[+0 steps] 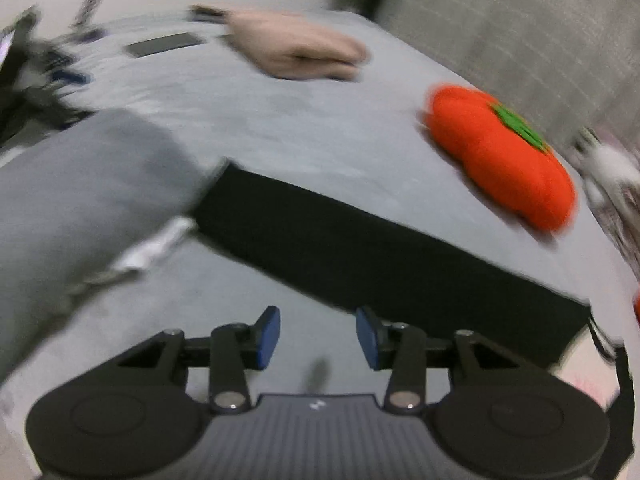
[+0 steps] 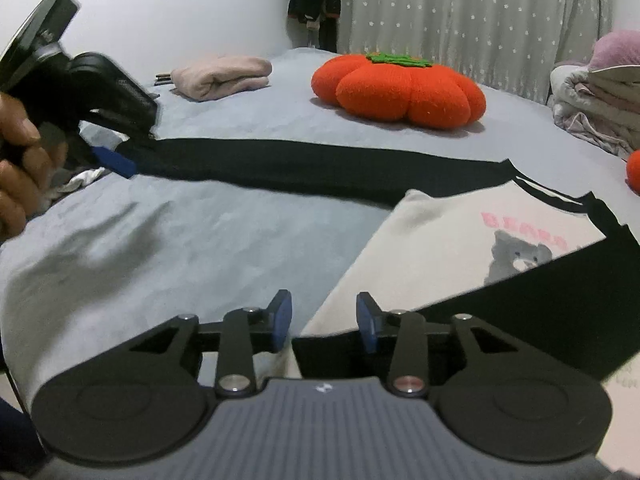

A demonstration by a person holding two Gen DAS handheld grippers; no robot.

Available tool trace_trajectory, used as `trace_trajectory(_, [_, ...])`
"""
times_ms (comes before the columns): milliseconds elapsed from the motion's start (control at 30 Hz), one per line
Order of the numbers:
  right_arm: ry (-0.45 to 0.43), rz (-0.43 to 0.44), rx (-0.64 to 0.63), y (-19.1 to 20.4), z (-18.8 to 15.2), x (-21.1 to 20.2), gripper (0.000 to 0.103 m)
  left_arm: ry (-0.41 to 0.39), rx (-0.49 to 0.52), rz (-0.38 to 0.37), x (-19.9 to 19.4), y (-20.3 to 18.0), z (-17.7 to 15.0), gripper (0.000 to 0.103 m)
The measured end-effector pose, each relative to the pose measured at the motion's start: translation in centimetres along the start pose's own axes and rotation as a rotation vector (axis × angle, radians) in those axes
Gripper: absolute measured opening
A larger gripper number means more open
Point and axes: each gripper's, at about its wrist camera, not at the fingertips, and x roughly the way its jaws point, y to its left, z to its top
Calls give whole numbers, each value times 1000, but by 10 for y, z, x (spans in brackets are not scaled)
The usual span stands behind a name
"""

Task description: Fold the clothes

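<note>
Cream-bodied, black-sleeved shirt [image 2: 460, 240] lies flat on grey bed [image 2: 200, 232], one sleeve stretched leftward; both left hand-held gripper [image 1: 317, 334] and right hand-held gripper [image 2: 324, 322] gape empty.

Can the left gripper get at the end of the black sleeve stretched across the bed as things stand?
Probably yes. The left gripper is open and empty, and in the right wrist view it hangs right at the end of the black sleeve, which lies flat on the bed. Nothing covers that end.

Left wrist view smeared by blur

Small dark items [image 1: 48, 60] at the bed's far left cannot be identified; the white shirt [image 2: 460, 240] is cut off by the right wrist view's right edge.
</note>
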Motion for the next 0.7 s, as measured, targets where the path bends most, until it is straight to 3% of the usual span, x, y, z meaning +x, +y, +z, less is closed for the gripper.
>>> trace_trajectory(100, [0, 22, 1, 4, 6, 7, 41, 10, -66, 18, 8, 21, 11, 43])
trace_trajectory(400, [-1, 50, -33, 21, 25, 37, 41, -24, -136, 49, 30, 42, 33, 49])
trace_trajectory(700, [-30, 17, -42, 0, 67, 89, 41, -64, -188, 88, 52, 58, 50, 53])
